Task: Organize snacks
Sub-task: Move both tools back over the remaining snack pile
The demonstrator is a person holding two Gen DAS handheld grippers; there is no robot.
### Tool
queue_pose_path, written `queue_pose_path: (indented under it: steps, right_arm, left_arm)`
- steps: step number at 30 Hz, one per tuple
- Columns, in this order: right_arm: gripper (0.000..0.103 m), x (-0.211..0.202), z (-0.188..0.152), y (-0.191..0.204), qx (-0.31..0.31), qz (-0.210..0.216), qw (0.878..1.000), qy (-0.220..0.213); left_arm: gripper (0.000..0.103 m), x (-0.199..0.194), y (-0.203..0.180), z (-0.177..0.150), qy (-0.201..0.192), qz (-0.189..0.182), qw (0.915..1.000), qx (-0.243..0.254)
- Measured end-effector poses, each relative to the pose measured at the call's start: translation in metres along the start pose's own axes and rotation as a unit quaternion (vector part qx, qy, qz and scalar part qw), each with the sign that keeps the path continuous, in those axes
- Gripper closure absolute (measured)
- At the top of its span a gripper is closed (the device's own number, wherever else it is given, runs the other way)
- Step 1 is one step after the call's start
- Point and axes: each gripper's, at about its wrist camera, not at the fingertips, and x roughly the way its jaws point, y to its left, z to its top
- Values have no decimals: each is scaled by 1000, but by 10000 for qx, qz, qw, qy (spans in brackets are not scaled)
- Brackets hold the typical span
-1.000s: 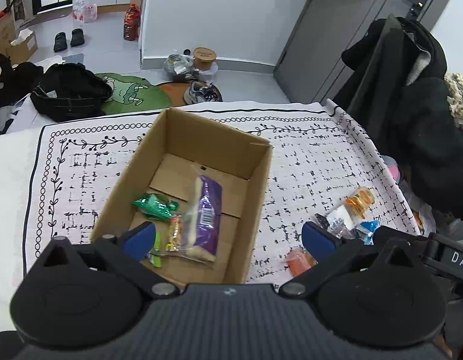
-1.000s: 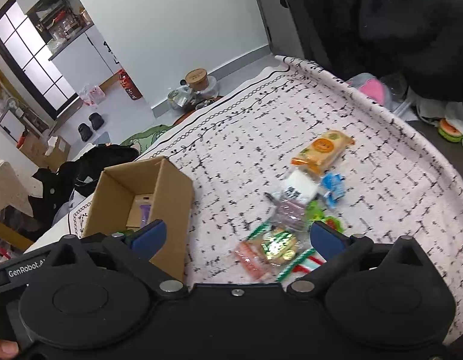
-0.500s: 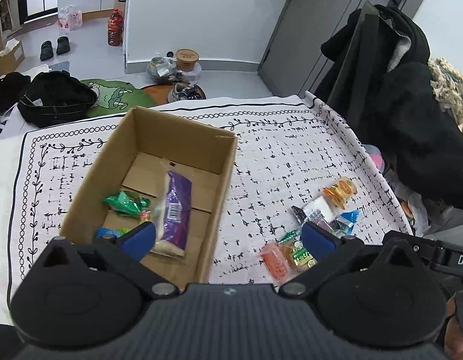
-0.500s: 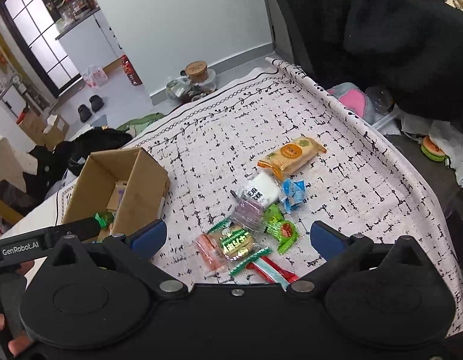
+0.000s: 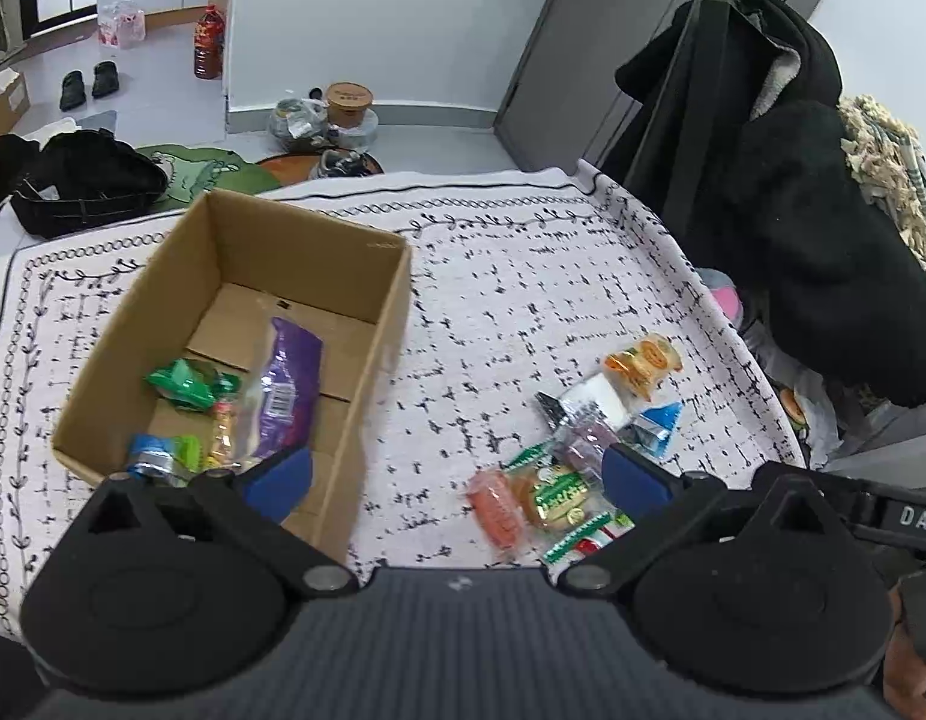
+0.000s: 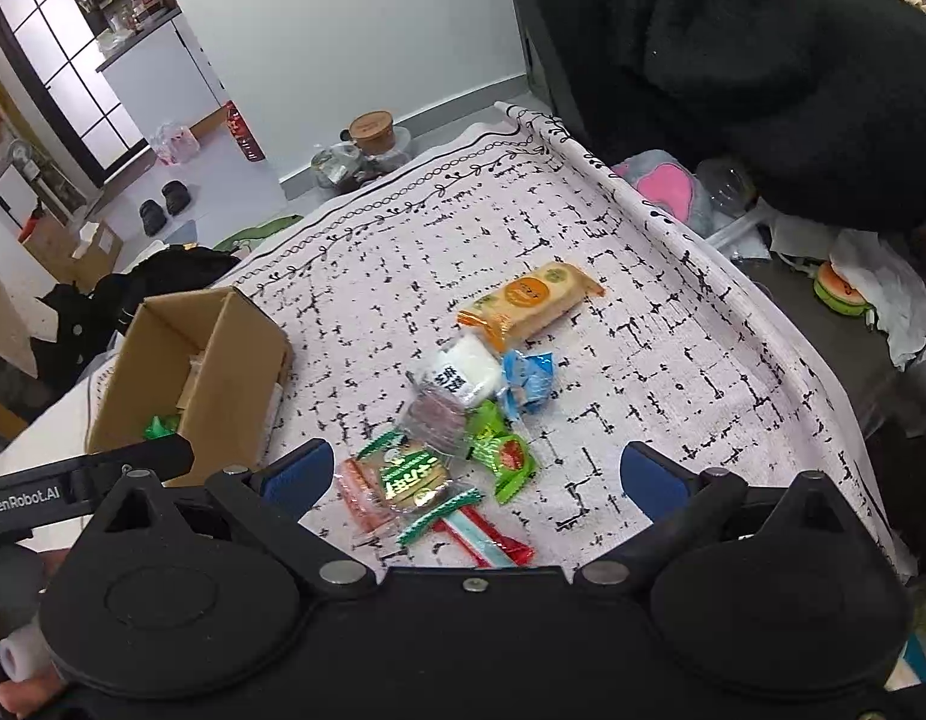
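Note:
An open cardboard box (image 5: 396, 294) stands on the patterned tablecloth; it also shows in the right wrist view (image 6: 234, 360). Inside lie a purple packet (image 5: 288, 384), a green snack (image 5: 186, 387) and other small packets. A pile of loose snacks lies right of the box: an orange packet (image 6: 529, 300), a white one (image 6: 463, 375), a blue one (image 6: 526, 381), a green one (image 6: 502, 459) and a round biscuit pack (image 6: 411, 480). My left gripper (image 5: 456, 474) is open and empty above the box's near right corner. My right gripper (image 6: 475, 474) is open and empty over the pile.
Dark coats (image 5: 823, 228) hang at the table's right edge. The floor beyond the far edge holds a black bag (image 5: 84, 180), shoes and jars. A burger-shaped toy (image 6: 841, 294) lies on the floor at right.
Both grippers have drawn back and shifted right. The box now sits further left in the left wrist view, and the snack pile has come into fuller view. Both stay open.

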Motion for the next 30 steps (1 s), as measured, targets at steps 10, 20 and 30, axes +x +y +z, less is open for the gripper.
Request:
queue_pose_path:
  steps: [10,20,30]
  right_arm:
    - [9,24,3,-18,441,38,9988,230]
    - [33,56,5,-31,815,278,9944,614]
    - [48,86,7,-35,730,271,9926,928]
  left_arm:
    - [7,28,-15,-10,213,-104,9997,-11]
    - [24,70,-23,-14,537,-185,9983,-135]
    - [52,116,-24,-28,1062,34,9939,-299]
